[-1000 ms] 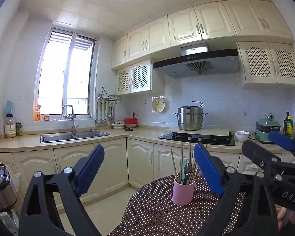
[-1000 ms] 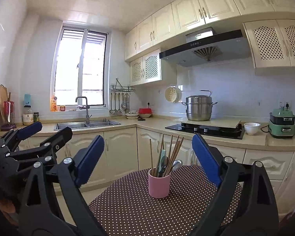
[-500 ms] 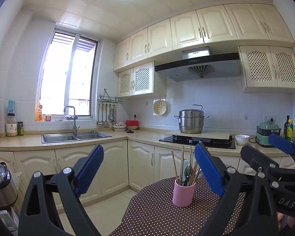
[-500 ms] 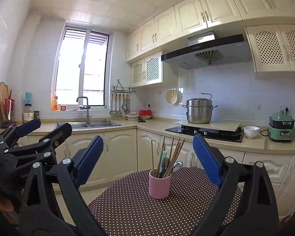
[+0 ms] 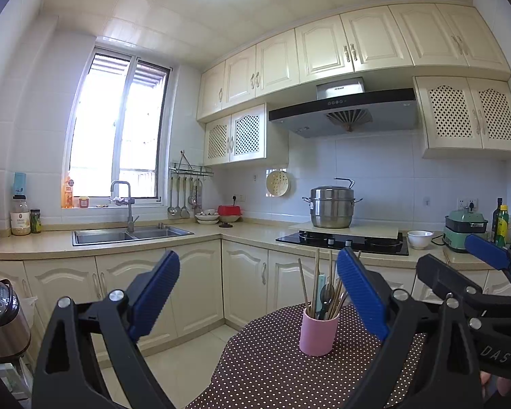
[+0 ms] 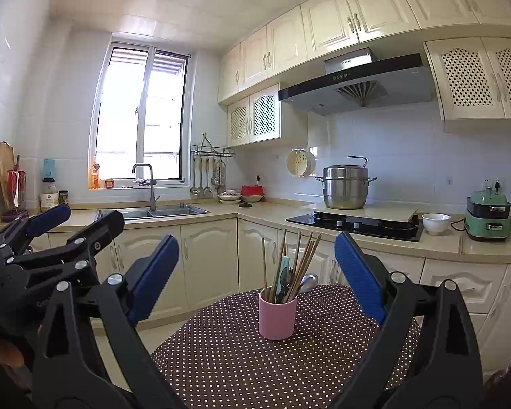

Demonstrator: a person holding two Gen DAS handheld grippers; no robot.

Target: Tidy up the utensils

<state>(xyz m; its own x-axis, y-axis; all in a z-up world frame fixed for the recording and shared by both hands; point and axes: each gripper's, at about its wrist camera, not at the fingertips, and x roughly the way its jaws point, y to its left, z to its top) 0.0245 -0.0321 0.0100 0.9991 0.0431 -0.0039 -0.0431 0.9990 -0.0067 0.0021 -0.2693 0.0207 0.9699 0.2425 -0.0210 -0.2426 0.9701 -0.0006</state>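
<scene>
Right wrist: pink cup between spread fingers.

1 pink cup, 1 metal spoon, 1 steel pot, 1 white bowl, 2 tongs.

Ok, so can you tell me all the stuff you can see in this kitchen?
cup: one, pink, upright on the table
chopsticks: several, wooden, standing in the cup
spoon: one, silver, leaning in the cup
table: one, brown cloth with white dots, nearest
steamer pot: one, steel, by the stove
bowl: one, white, right of the stove
sink: one, steel, under the window
left gripper: one, black with blue pads, open, empty
right gripper: one, black with blue pads, open, empty
</scene>
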